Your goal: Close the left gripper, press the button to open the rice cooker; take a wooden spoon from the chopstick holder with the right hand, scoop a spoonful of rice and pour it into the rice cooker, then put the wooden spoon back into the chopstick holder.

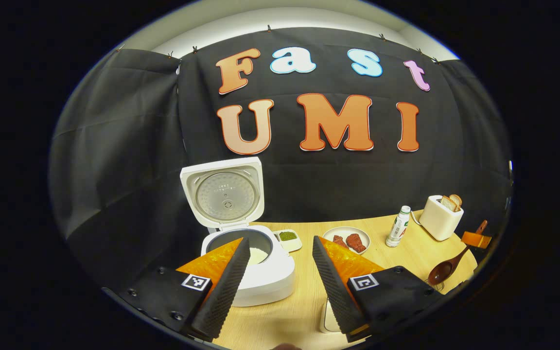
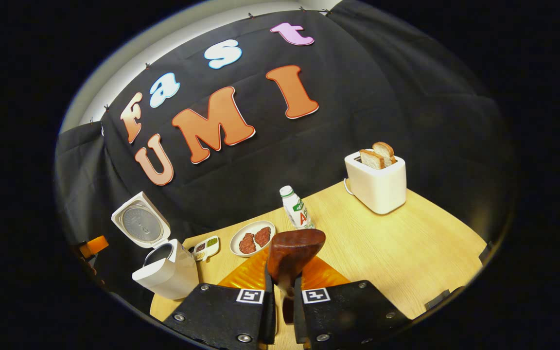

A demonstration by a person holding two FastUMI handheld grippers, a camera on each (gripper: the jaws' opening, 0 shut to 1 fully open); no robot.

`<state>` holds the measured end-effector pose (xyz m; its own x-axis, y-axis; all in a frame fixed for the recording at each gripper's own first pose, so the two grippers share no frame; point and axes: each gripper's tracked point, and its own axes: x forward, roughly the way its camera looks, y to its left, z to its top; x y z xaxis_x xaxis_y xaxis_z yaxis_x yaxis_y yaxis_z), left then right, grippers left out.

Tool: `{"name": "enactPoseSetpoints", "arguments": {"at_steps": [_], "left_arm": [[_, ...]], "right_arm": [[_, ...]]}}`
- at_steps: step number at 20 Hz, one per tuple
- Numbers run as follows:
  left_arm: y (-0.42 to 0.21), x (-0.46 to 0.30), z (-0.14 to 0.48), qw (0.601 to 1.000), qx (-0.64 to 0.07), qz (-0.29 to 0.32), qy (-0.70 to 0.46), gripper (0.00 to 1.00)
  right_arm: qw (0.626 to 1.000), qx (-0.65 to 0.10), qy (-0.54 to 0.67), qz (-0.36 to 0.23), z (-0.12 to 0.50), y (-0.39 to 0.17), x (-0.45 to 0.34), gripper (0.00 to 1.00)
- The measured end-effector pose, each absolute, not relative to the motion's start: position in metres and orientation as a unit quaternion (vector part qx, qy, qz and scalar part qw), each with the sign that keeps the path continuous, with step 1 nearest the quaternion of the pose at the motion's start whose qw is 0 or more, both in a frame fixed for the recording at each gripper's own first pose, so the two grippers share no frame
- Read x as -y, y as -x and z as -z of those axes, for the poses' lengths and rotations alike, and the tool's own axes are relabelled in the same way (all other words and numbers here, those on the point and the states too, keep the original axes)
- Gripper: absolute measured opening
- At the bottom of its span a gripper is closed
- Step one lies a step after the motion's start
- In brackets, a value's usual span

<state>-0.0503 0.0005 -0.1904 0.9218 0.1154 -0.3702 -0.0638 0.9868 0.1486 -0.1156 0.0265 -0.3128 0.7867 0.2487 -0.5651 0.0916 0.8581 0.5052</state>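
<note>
While the right gripper [image 2: 284, 291] pinches its handle, the wooden spoon [image 2: 293, 255] points bowl-forward along the fingers.

both views face the booth wall (sharing the rice cooker [image 1: 246, 257]).

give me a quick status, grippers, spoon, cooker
Left gripper open, empty, facing the rice cooker. Right gripper shut on the wooden spoon. Cooker lid up, rice inside. Nothing blocking.
</note>
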Motion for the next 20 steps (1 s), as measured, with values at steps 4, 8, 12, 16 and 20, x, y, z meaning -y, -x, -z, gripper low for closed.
{"name": "enactPoseSetpoints", "arguments": {"at_steps": [4,8,12,16,20], "left_arm": [[0.043,0.003,0.182,0.978,-0.187,-0.052,-0.078,0.89],[0.040,0.001,0.174,0.978,-0.182,-0.058,-0.086,0.89],[0.037,-0.009,0.166,0.978,-0.177,-0.068,-0.086,0.90],[0.029,-0.024,0.159,0.979,-0.169,-0.081,-0.079,0.90],[0.013,-0.048,0.147,0.980,-0.158,-0.100,-0.073,0.89]], "right_arm": [[0.904,-0.338,-0.258,-0.033,0.344,0.131,-0.020,0.16],[0.896,-0.348,-0.273,-0.028,0.367,0.140,-0.023,0.17],[0.889,-0.353,-0.290,-0.027,0.384,0.143,-0.029,0.20],[0.882,-0.346,-0.320,-0.018,0.387,0.142,-0.025,0.26],[0.884,-0.347,-0.312,-0.008,0.384,0.141,-0.017,0.36]]}}
